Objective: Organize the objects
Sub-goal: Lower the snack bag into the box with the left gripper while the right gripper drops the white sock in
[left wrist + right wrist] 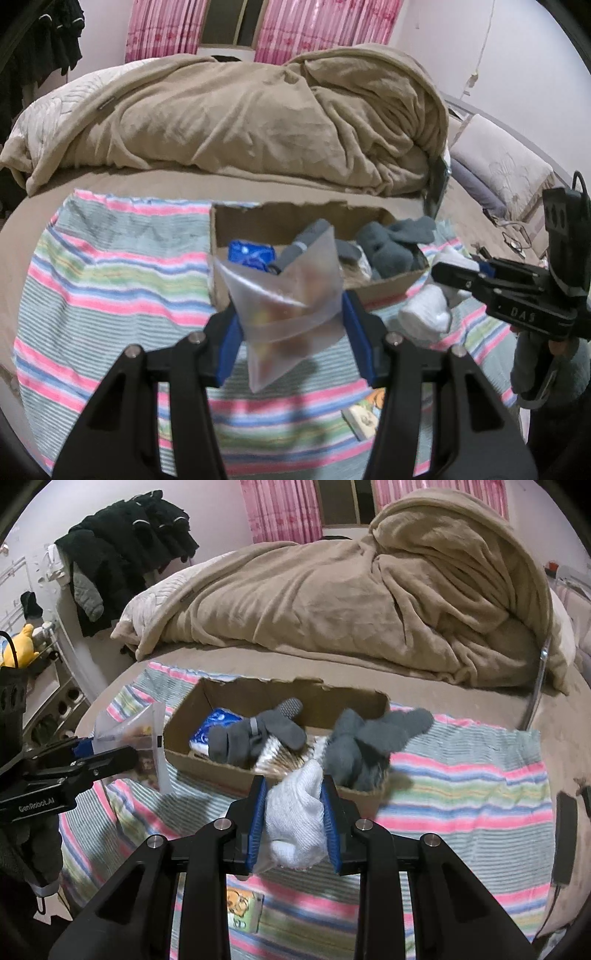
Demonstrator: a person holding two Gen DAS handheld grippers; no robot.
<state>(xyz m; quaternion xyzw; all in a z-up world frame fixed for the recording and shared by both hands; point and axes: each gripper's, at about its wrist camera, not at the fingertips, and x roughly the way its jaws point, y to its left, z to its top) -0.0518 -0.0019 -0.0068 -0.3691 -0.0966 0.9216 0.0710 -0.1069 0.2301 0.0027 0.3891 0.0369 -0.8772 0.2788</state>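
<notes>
1. The bed (110,192) carries a heaped tan blanket (258,122) at the back and a striped towel (110,266) spread in front as the work surface.
2. A cardboard box (280,698) sits open on the towel. It already holds two grey gloves (258,731) (369,738), a blue packet (210,727) and something pale and ribbed beneath them.
3. The right gripper (293,812) has its jaws clamped on a white glove (295,819), held just in front of the box's near wall.
4. The left gripper (291,325) has its jaws closed on a frosted zip bag (284,295) with small coloured contents, raised off the towel, near the box's left front corner.
5. A small printed card (243,908) lies on the towel below the grippers, untouched.
6. Judged step: mid-transfer, both items in the air, neither yet in the box.
7. Next move calls for carrying each item over the rim, then releasing into free space; the left half looks less crowded. The card appears to remain.
</notes>
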